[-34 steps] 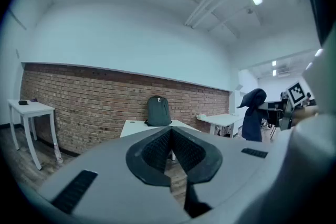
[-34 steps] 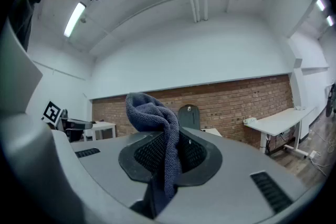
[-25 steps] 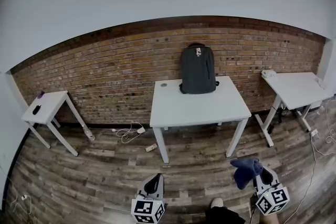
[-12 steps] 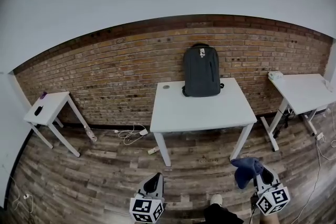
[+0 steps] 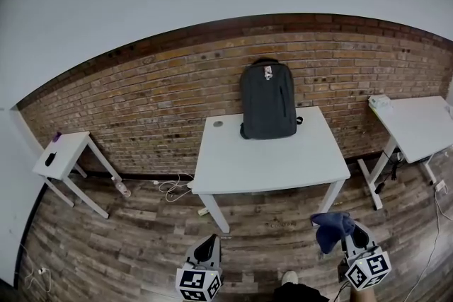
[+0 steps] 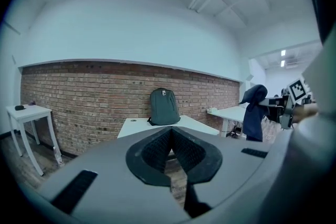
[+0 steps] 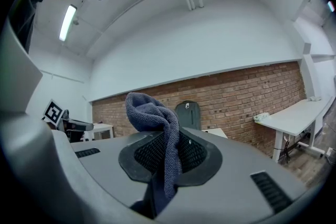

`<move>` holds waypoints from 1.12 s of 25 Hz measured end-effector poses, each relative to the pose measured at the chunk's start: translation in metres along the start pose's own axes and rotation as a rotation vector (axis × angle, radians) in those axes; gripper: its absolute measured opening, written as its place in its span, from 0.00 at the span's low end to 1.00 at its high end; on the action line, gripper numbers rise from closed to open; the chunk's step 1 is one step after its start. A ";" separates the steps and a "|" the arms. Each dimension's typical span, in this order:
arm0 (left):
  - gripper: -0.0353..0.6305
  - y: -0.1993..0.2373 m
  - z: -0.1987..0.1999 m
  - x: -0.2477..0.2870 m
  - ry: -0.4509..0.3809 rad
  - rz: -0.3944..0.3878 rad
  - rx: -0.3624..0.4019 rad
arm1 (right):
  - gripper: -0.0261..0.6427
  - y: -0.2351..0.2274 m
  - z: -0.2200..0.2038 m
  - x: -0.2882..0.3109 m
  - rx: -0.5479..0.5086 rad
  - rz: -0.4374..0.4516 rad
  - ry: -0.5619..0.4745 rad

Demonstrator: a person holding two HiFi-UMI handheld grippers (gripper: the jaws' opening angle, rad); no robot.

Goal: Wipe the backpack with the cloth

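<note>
A dark grey backpack (image 5: 268, 102) stands upright at the back of the middle white table (image 5: 269, 163), leaning on the brick wall; it also shows small in the left gripper view (image 6: 164, 107) and behind the cloth in the right gripper view (image 7: 189, 115). My right gripper (image 5: 348, 235) is low at the right, well short of the table, shut on a dark blue cloth (image 5: 331, 228) that bunches above its jaws (image 7: 157, 128). My left gripper (image 5: 207, 249) is low at the centre-left, jaws shut together with nothing between them (image 6: 170, 152).
A small white side table (image 5: 65, 155) with small items stands at the left, another white table (image 5: 417, 125) at the right. Cables and a power strip (image 5: 173, 187) lie on the wood floor by the wall. A small round object (image 5: 217, 124) sits on the middle table's back left.
The view has moved closer to the middle table and shifted slightly; the backpack and table look larger. Both grippers keep their places in the frame, cloth still held.
</note>
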State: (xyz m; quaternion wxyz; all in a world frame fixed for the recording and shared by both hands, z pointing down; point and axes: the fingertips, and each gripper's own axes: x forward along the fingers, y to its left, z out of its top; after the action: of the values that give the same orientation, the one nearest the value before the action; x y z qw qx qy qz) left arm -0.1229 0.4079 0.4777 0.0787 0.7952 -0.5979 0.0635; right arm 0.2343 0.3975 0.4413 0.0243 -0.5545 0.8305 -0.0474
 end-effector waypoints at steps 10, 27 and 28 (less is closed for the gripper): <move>0.05 -0.026 0.032 0.110 0.016 0.029 0.020 | 0.10 -0.092 0.026 0.083 -0.024 0.035 -0.008; 0.05 -0.040 0.065 0.221 -0.005 0.076 0.036 | 0.10 -0.174 0.043 0.180 -0.032 0.107 -0.021; 0.05 -0.040 0.066 0.225 -0.004 0.077 0.036 | 0.10 -0.176 0.043 0.184 -0.031 0.110 -0.018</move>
State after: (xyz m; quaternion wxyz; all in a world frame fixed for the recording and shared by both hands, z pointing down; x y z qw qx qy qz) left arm -0.0218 0.1938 0.4545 0.0608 0.7730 -0.6270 0.0756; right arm 0.3293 0.1583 0.4189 0.0257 -0.5086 0.8602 -0.0282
